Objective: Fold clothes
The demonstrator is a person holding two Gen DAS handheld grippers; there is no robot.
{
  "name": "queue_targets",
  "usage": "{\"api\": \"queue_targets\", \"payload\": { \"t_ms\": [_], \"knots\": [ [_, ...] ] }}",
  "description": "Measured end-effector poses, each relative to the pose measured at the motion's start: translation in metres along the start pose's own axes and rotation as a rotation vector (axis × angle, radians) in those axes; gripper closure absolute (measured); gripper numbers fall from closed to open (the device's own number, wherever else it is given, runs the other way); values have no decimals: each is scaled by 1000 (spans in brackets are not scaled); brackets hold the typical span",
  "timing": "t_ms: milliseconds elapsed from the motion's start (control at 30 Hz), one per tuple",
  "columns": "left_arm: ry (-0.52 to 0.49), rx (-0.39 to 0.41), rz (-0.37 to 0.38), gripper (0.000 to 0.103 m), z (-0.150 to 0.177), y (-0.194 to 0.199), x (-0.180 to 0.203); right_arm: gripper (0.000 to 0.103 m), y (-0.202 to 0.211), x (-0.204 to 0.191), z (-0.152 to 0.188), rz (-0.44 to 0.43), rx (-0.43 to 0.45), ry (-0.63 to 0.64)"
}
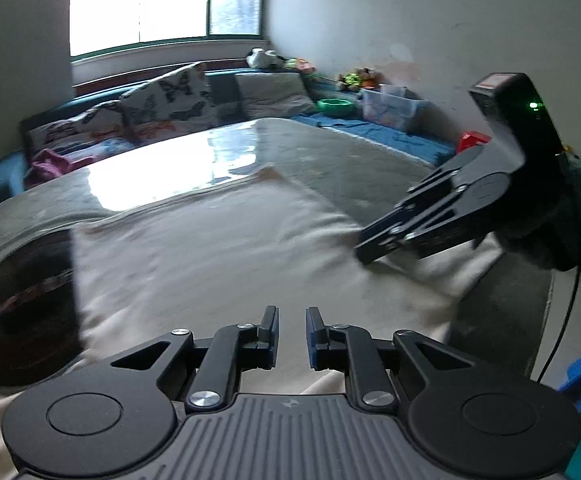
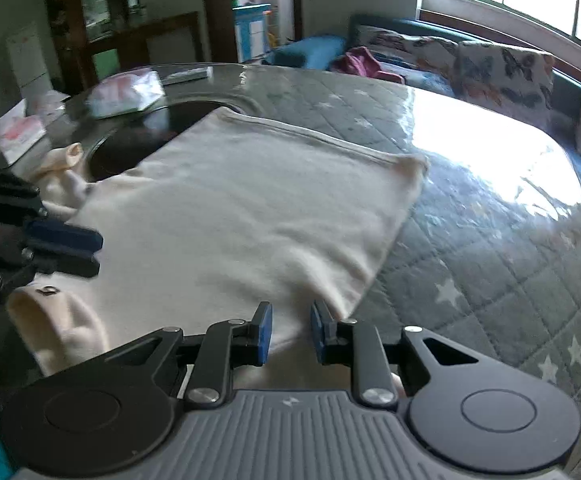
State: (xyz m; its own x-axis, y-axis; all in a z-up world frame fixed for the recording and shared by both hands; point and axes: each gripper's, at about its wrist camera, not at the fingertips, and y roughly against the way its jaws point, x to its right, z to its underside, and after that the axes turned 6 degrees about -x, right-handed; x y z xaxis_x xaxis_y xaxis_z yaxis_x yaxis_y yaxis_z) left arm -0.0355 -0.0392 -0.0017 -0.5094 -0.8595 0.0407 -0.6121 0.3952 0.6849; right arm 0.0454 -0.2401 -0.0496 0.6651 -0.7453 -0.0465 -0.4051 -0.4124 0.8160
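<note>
Cream garment point(image 2: 242, 208) lies flat on the worktop point(image 2: 470, 248), folded to a rough rectangle, spread just ahead of both sets of jaws.

Left gripper point(image 1: 292, 334): jaws a narrow gap apart, blue pads facing each other, nothing between them; cloth lies under and ahead of the tips. Can't tell if the tips touch the fabric.

Right gripper point(image 2: 290, 334): jaws parted a bit wider, 2 blue pads clear of each other, nothing pinched. Garment's near right corner sits just ahead of the right-hand pad, edge running away from it to the far right corner.

Left wrist view only: right gripper point(image 1: 364, 250) seen from the side, off to the right of the left jaws, tips low on the garment's right edge, green light on its body; a clear storage bin point(image 1: 390, 108) and green bowl point(image 1: 334, 106) far ahead against the wall.

Right wrist view only: left gripper point(image 2: 86, 250) comes in from the left of the right jaws, tips over the cloth's near left part; a sleeve or cuff point(image 2: 50, 320) w/ a small dark tag hangs at near left; another cuff point(image 2: 70, 156) bunched further ahead left; dark round patch point(image 2: 130, 144) in the worktop beyond the garment's left edge; tissue box point(image 2: 18, 132) far left.

Both views: butterfly-print cushions point(image 1: 166, 96) and a window point(image 1: 162, 0) beyond the worktop's far side. Some motion blur on the cloth.
</note>
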Motion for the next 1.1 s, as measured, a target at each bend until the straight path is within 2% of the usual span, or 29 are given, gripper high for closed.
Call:
{"api": "queue_targets", "payload": {
  "t_ms": [233,333,400,633,767,967,1100],
  "knots": [
    [-62,-20,104,87,-12,-30,36,80,40,3,24,37,39,-28],
    [-81,-24,138,87,-12,-36,49,72,52,8,46,89,20,-65],
    [-87,-28,148,87,-11,-38,53,72,62,15,64,130,23,-121],
    [-96,-39,152,87,-9,-40,56,70,94,53,116,300,48,-359],
    [-100,-47,147,87,-8,-42,57,65,106,72,137,388,51,-459],
    [-97,-58,141,87,-4,-42,58,64,110,90,157,414,46,-573],
    [-102,-59,136,87,-4,-42,60,70,108,90,157,398,53,-565]
  ]
}}
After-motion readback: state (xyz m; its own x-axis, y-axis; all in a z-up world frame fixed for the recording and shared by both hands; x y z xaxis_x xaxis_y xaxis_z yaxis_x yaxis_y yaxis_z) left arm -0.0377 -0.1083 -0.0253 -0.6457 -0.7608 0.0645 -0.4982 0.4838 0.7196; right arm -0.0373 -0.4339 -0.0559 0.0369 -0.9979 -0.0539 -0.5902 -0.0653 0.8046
